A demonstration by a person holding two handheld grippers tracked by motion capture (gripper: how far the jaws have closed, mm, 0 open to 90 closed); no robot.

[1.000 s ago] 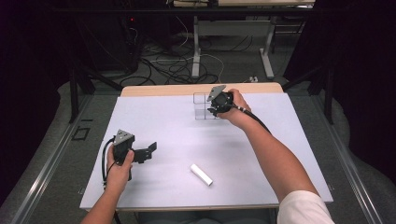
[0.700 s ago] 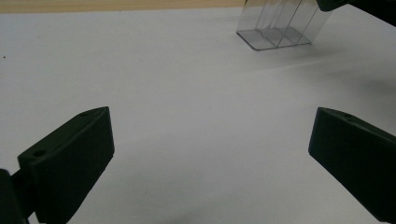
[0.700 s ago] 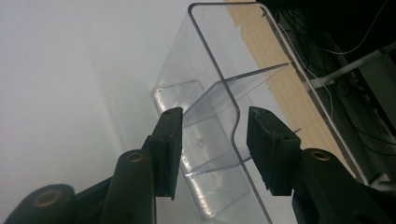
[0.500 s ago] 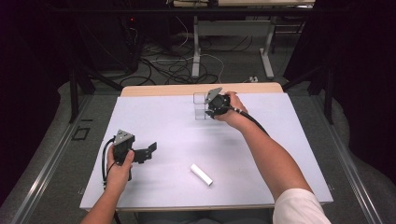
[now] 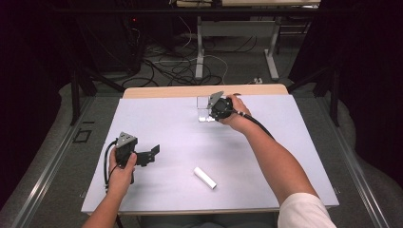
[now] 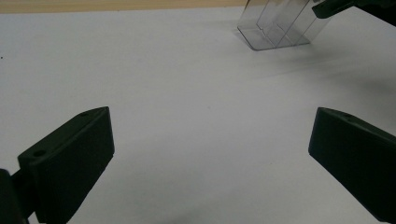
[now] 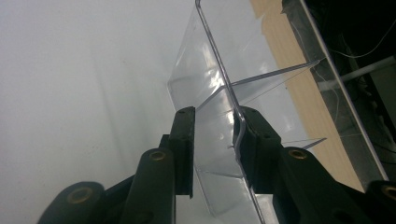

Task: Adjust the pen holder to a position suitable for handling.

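Organizer [image 5: 205,109] upright, dividers running vertically.

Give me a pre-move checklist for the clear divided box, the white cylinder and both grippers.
1. Right gripper astride a wall of the clear box; jaws have just been closing: ok.
2. Both pads pressing that wall: cannot tell; a gap shows beside one jaw.
3. Box sitting flat on the table: cannot tell.
4. Left gripper open with nothing between its jaws: ok.
5. White cylinder lying apart from both hands: ok.

Clear organizer [image 5: 204,108], white cylinder [image 5: 205,177], pale lilac table [image 5: 266,190].
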